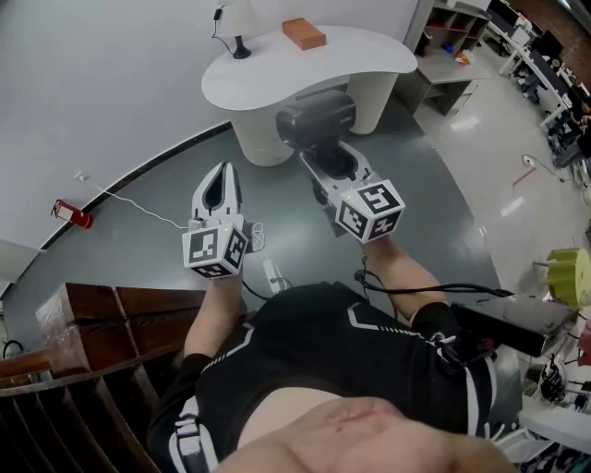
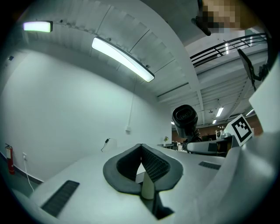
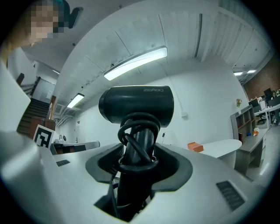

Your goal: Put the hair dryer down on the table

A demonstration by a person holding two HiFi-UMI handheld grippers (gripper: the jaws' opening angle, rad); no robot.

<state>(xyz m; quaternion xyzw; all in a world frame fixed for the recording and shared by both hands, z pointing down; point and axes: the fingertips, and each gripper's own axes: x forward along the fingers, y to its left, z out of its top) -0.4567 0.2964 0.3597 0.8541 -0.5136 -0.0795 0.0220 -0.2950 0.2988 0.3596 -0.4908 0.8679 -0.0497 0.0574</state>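
Note:
A black hair dryer point(image 1: 314, 118) hangs in the air in front of the white curved table point(image 1: 369, 57), held by its handle. My right gripper point(image 1: 329, 155) is shut on that handle. In the right gripper view the dryer point(image 3: 138, 104) stands upright, its cord wound round the handle between the jaws of my right gripper point(image 3: 138, 158). My left gripper point(image 1: 220, 182) is to the left of it, shut and empty. In the left gripper view the left gripper's point(image 2: 141, 146) tips meet, and the dryer point(image 2: 184, 118) shows to the right.
On the table lie an orange-brown box point(image 1: 304, 33) and a small black-footed lamp point(image 1: 238, 28). A red fire extinguisher point(image 1: 74, 215) lies on the floor by the wall. Wooden steps point(image 1: 92, 319) are at lower left, and shelves point(image 1: 452, 32) stand at the far right.

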